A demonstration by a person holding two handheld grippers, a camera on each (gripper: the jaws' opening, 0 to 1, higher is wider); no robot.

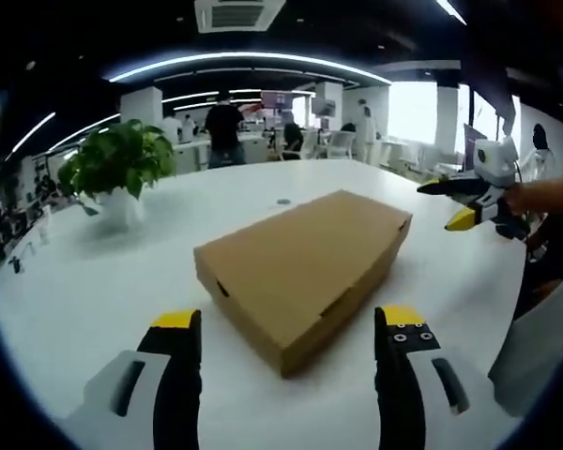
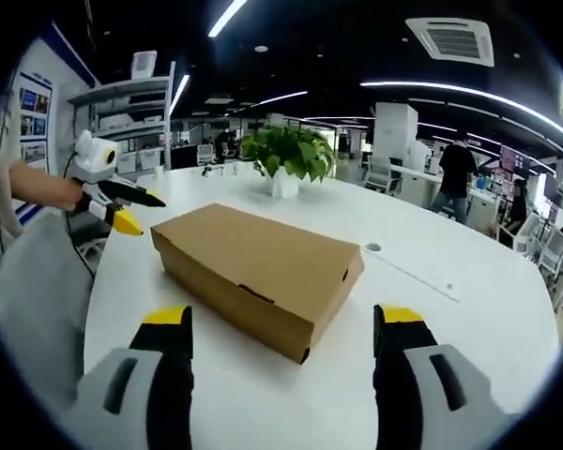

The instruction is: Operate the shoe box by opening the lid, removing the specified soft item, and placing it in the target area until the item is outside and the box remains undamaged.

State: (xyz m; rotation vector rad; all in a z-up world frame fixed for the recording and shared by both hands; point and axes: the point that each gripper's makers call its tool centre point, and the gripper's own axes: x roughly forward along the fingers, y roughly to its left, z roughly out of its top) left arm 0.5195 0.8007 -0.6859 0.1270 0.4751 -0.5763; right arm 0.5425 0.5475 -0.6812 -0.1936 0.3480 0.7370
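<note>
- We are in an open-plan office, at a large white table.
- We see a potted plant on it, and more white desks and chairs behind.
- We see people standing among the desks.
- We note ceiling strip lights, an air-conditioning vent, shelving and wall posters.

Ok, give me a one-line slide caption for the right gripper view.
Right gripper, jaws open, faces the closed cardboard shoe box on the white table; left gripper beyond, potted plant behind.
</note>
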